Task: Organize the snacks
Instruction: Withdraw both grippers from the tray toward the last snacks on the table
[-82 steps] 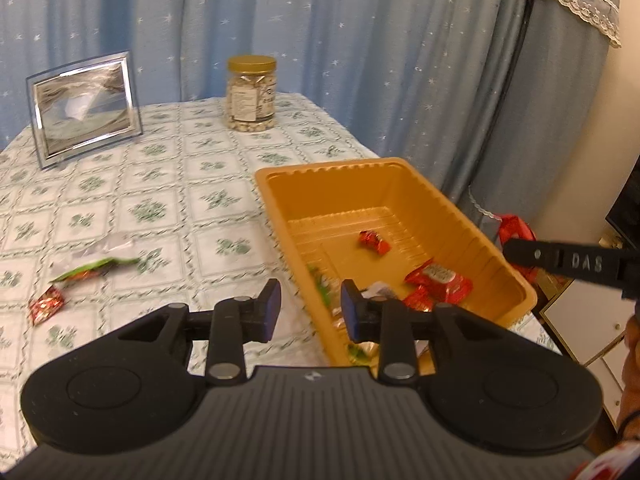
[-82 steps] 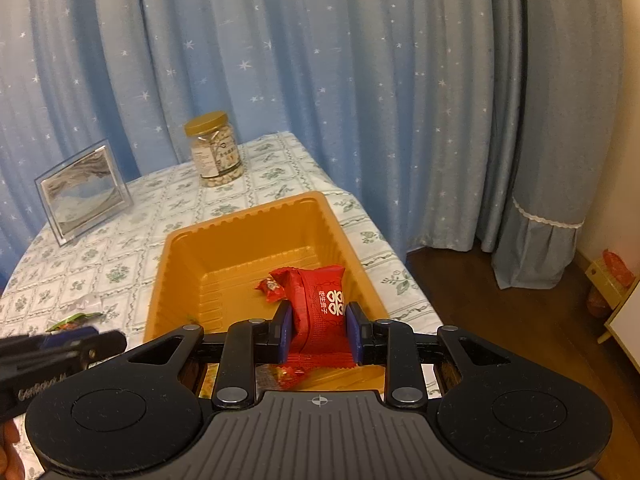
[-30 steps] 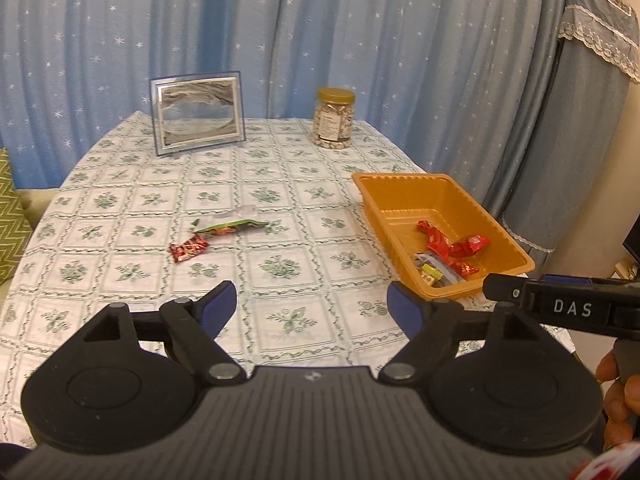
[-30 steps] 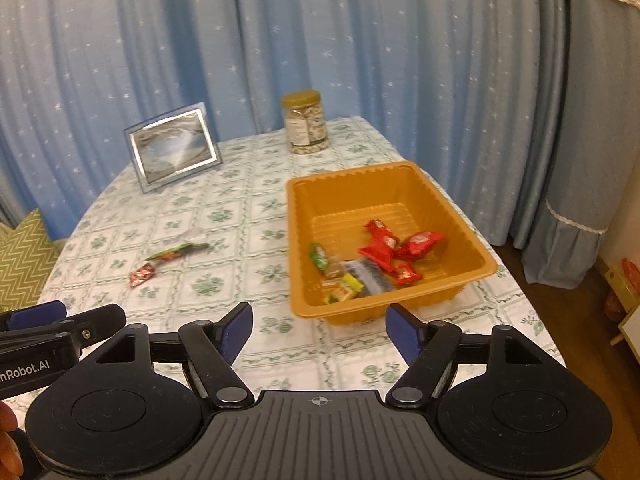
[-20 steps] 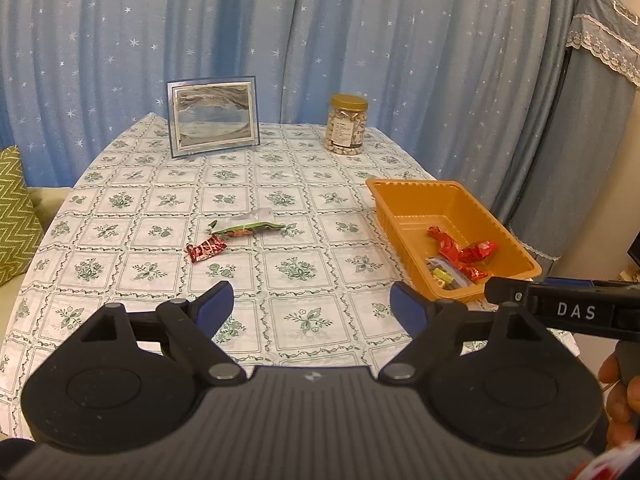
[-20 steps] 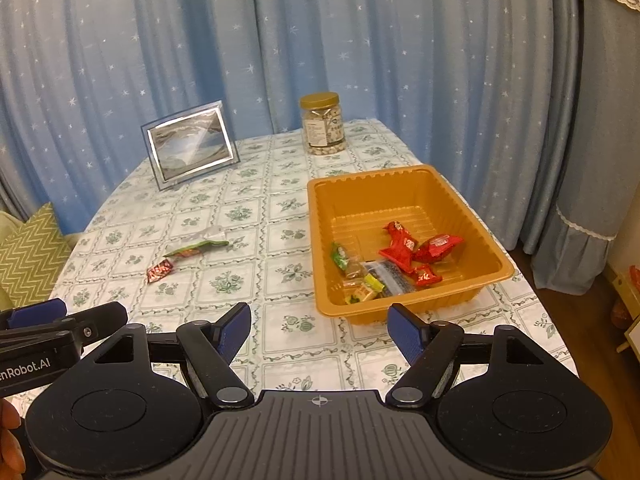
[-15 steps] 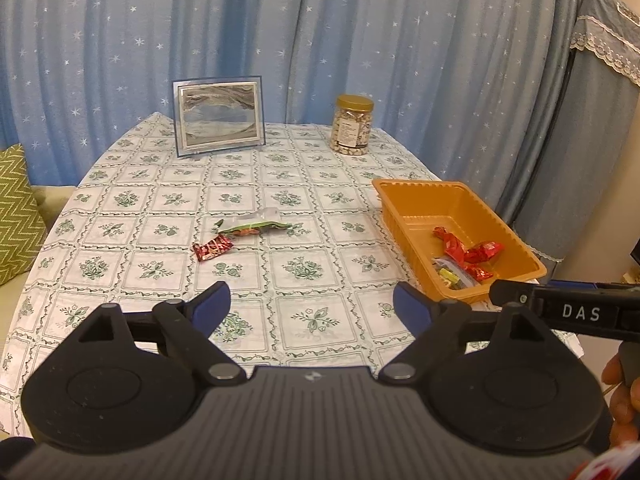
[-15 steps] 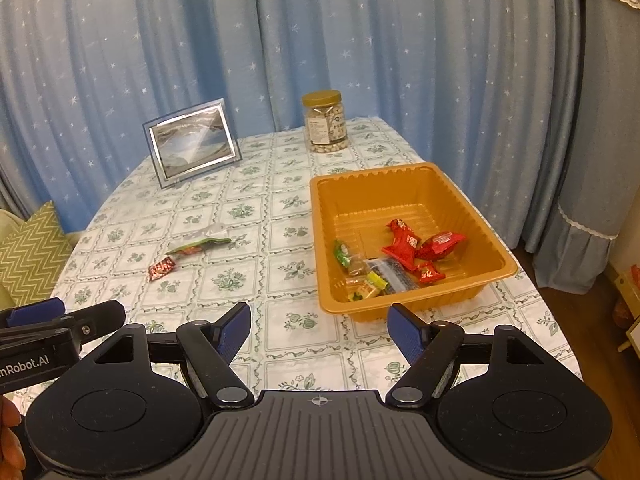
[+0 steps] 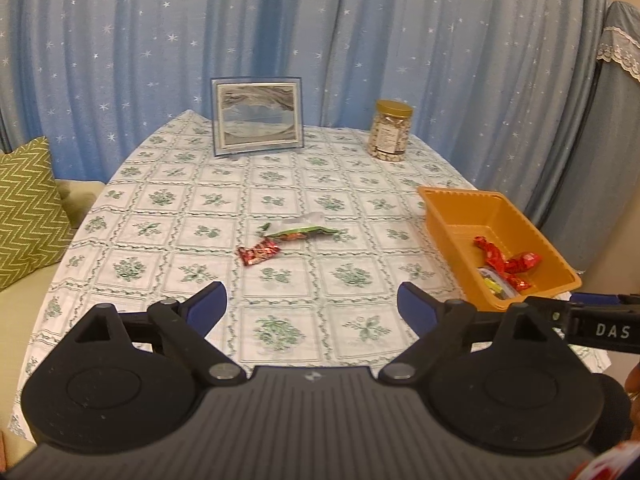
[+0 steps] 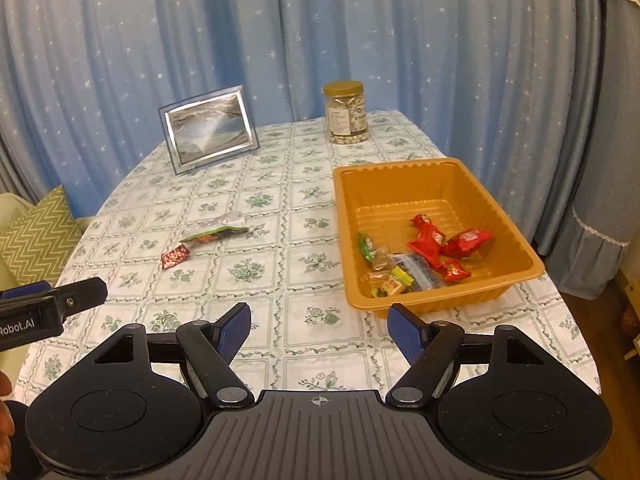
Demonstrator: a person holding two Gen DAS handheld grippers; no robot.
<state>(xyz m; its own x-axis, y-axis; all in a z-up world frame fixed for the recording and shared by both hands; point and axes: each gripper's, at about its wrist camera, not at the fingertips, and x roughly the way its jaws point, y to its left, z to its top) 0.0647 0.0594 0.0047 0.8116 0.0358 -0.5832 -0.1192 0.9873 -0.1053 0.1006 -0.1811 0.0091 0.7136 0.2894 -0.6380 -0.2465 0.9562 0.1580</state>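
An orange tray [image 10: 520, 248] [image 9: 444, 204] sits at the table's right side and holds several wrapped snacks, among them red packets [image 10: 430, 240] [image 9: 504, 258]. Two snacks lie loose on the tablecloth: a small red packet [image 9: 258, 251] [image 10: 175, 256] and a green-and-clear wrapper [image 9: 302, 231] [image 10: 214, 232] just beyond it. My left gripper [image 9: 312, 307] stands open and empty over the table's near part, short of the loose snacks. My right gripper [image 10: 319, 330] is open and empty too, near the tray's front left corner.
A framed picture [image 9: 257, 116] [image 10: 210, 128] and a jar with a gold lid [image 9: 390, 130] [image 10: 346, 112] stand at the table's far side before blue curtains. A green zigzag cushion [image 9: 28, 208] lies off the left edge. Each gripper's side shows in the other's view.
Both grippers let go of their snacks into the tray, opened wide and drew back from it. The left view has swung left, bringing the loose snacks toward its centre.
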